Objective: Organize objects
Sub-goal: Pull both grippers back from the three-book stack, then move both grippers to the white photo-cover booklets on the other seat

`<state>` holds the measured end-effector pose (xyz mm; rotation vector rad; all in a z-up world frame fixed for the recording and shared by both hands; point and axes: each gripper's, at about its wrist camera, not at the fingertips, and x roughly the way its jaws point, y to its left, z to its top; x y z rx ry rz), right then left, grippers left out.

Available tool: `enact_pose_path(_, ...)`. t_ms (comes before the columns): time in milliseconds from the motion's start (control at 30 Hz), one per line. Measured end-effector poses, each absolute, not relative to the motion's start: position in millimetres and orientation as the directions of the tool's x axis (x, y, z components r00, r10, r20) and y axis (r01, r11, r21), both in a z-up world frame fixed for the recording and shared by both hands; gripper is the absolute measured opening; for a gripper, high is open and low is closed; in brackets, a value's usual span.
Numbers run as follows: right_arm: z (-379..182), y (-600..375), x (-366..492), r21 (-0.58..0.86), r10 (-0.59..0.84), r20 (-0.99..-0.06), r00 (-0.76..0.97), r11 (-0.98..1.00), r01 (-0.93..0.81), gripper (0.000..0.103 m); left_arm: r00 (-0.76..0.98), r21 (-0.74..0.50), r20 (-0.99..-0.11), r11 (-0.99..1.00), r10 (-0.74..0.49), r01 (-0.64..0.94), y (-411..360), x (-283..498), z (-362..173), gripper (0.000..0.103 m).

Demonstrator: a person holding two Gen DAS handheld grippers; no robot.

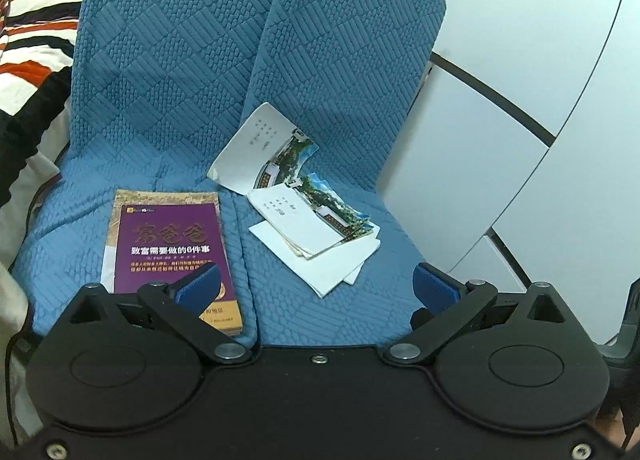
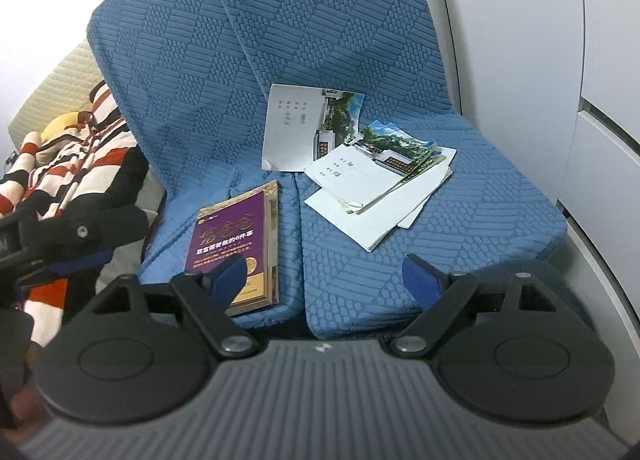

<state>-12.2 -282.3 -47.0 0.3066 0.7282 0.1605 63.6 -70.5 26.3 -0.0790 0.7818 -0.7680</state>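
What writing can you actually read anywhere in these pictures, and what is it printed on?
"致富需要做的6件事": white line on the purple book cover.
Gold title above it: too stylised to read.
Small lines beneath: blurred.
Leaning card and card stack: tiny columns of characters, unreadable.

Both wrist cameras sit behind their tongs and look forward and down along the fingers at the blue cushions. The left view stands nearer the purple book; the right view, offset rightward, shows it obliquely. Both share book, loose cards and white cabinet.
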Motion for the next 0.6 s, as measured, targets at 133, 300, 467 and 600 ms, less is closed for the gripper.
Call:
enact_pose_path(133, -57.7, -283.0, -2.9, 0.328, 0.242, -0.624, 0.743, 0.944, -0.032, 0.086, 0.454, -0.350, -0.592, 0.721, -0.665, 0.598, -81.3, 77.1, 10.6, 0.102)
enact_pose_path(300, -85.0, -283.7, 18.7, 0.317, 0.224, -0.631, 0.743, 0.948, -0.016, 0.086, 0.471, -0.364, -0.588, 0.735, -0.657, 0.572, -95.8, 103.2, -8.3, 0.102)
enact_pose_path(467, -99.0, -290.9, 41.3, 0.311, 0.193, -0.625, 0.757, 0.950, 0.015, 0.086, 0.497, -0.301, -0.601, 0.753, -0.626, 0.586, -103.2, 123.6, -14.7, 0.102)
enact_pose_path(600, -107.1, -296.1, 59.0, 0.321, 0.189, -0.630, 0.753, 0.946, 0.031, 0.086, 0.492, -0.316, -0.615, 0.764, -0.616, 0.562, -108.9, 148.0, -26.9, 0.102)
